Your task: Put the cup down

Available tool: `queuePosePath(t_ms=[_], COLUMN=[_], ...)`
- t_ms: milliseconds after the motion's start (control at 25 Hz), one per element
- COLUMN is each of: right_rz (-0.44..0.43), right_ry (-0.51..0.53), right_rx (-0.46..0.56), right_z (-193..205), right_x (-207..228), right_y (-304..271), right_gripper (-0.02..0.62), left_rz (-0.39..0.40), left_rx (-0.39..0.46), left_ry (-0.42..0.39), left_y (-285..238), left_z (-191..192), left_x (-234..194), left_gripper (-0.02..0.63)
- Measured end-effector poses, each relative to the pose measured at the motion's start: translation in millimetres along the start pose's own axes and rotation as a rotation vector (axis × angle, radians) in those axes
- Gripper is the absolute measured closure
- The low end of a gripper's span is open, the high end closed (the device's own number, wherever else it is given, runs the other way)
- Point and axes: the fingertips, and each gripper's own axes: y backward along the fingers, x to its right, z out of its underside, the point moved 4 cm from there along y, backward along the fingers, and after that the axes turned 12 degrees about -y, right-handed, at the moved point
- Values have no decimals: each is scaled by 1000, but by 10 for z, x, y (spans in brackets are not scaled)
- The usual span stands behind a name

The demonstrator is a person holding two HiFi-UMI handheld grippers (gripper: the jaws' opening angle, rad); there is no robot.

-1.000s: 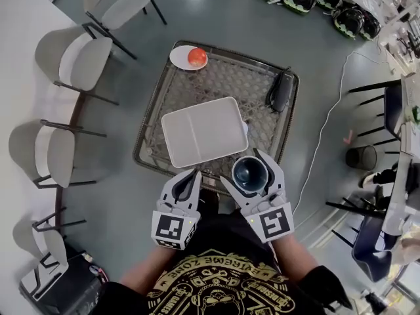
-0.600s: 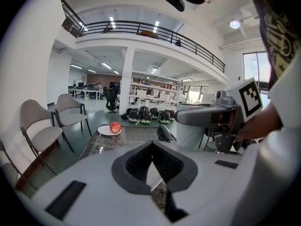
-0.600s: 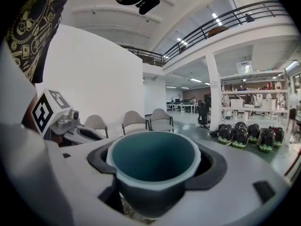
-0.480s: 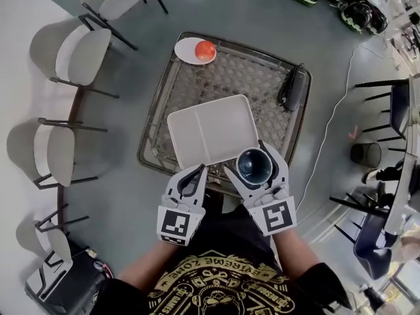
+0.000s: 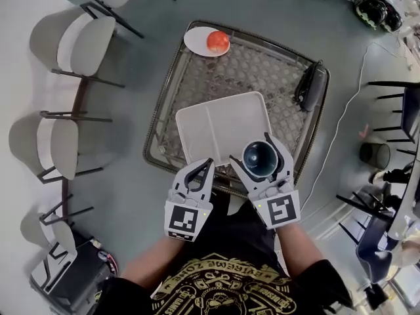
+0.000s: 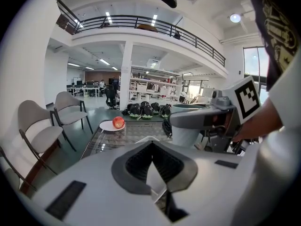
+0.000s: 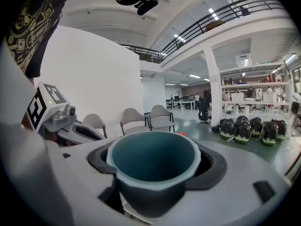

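Note:
A dark teal cup with a pale rim stands upright between the jaws of my right gripper, which is shut on it. It hangs over the near right corner of a white two-part tray on the mesh-top table. In the right gripper view the cup fills the space between the jaws, and its inside looks empty. My left gripper is at the table's near edge, left of the cup, shut with nothing in it. In the left gripper view its tips meet.
A red apple lies on a small white plate at the table's far left corner. A black device lies at the right edge. Chairs line the left side. A white cable runs over the floor on the right.
Both grippers have moved forward and down to the table's near edge. The cup, held all the while, has come from off the tray to over its near right corner.

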Motion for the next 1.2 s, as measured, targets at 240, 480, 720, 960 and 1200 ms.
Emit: queuePosePath(t_ms=[240, 480, 720, 960, 1200], right_rz=[-3, -2, 6, 31, 39], right_ry=[-7, -19, -26, -10, -36], right_rx=[-24, -50, -69, -78, -68], right_z=[148, 326, 474, 589, 701], right_x=[85, 158, 236, 401, 422], right_y=[-234, -436, -625, -652, -751], right_gripper=[221, 221, 221, 221, 221], left_rz=[-6, 3, 10, 11, 17], left_rx=[-16, -35, -47, -57, -65], left_ry=[25, 42, 44, 49, 54], left_y=[-160, -301, -443, -590, -672], left_z=[162, 340, 491, 558, 635], left_x=[-103, -163, -253, -234, -265], left_gripper=[600, 600, 600, 600, 600])
